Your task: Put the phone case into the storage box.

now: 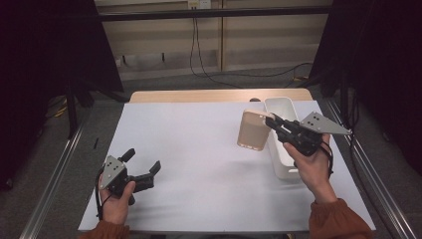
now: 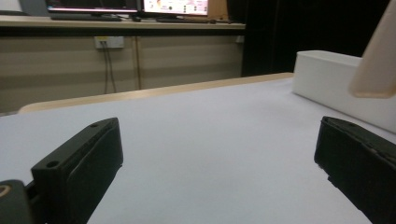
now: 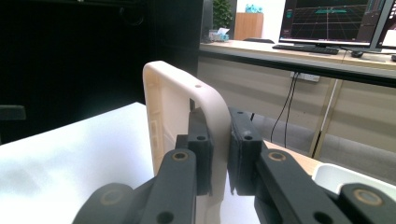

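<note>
1. The right gripper [image 1: 272,121] is clamping the wall of a beige container [image 1: 253,130], one jaw inside and one outside, as the right gripper view shows.
2. That beige container is hanging tilted above the white table cover [image 1: 199,149], just beside the white bin [image 1: 279,112].
3. The white bin is sitting on the table's right side, open side up.
4. The left gripper [image 1: 153,172] is waiting low near the table's front left, jaws spread wide with nothing between them, well apart from the container.
</note>
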The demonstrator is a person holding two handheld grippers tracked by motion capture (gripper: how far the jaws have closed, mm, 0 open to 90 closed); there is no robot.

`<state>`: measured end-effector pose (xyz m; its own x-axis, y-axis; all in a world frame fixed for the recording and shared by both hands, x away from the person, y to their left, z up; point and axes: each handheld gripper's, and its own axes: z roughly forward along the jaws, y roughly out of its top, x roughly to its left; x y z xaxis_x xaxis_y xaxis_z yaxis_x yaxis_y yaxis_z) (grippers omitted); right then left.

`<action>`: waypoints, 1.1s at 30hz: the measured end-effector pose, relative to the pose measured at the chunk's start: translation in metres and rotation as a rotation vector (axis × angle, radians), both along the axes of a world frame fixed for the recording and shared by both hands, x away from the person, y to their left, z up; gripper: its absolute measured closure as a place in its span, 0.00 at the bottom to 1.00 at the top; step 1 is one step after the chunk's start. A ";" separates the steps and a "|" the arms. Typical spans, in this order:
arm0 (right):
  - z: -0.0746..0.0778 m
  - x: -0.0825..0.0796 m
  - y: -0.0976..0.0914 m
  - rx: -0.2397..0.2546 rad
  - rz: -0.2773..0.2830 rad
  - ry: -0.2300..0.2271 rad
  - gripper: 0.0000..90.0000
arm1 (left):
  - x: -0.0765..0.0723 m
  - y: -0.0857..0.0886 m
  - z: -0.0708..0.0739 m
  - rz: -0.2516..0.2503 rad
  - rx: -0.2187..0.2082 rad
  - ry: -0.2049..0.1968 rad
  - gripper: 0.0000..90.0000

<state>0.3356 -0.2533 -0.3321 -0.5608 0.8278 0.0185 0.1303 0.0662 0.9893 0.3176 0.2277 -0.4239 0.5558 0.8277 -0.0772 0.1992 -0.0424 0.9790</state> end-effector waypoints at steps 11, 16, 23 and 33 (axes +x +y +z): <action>0.010 0.006 -0.010 0.011 -0.022 -0.004 0.90 | 0.003 -0.003 -0.005 0.007 0.018 0.024 0.02; 0.016 0.010 -0.015 0.004 -0.031 -0.013 0.90 | 0.002 -0.004 -0.005 0.014 0.021 0.015 0.01; 0.027 0.013 -0.023 0.000 -0.048 -0.028 0.90 | 0.003 -0.005 -0.005 -0.022 0.009 0.014 0.01; 0.039 0.019 -0.036 -0.003 -0.065 -0.041 0.90 | 0.003 -0.004 -0.005 -0.029 0.010 0.005 0.01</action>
<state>0.3545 -0.2897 -0.2933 -0.5060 0.8625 -0.0059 0.0935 0.0617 0.9937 0.3210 0.2238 -0.4293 0.5796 0.8118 -0.0718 0.2030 -0.0585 0.9774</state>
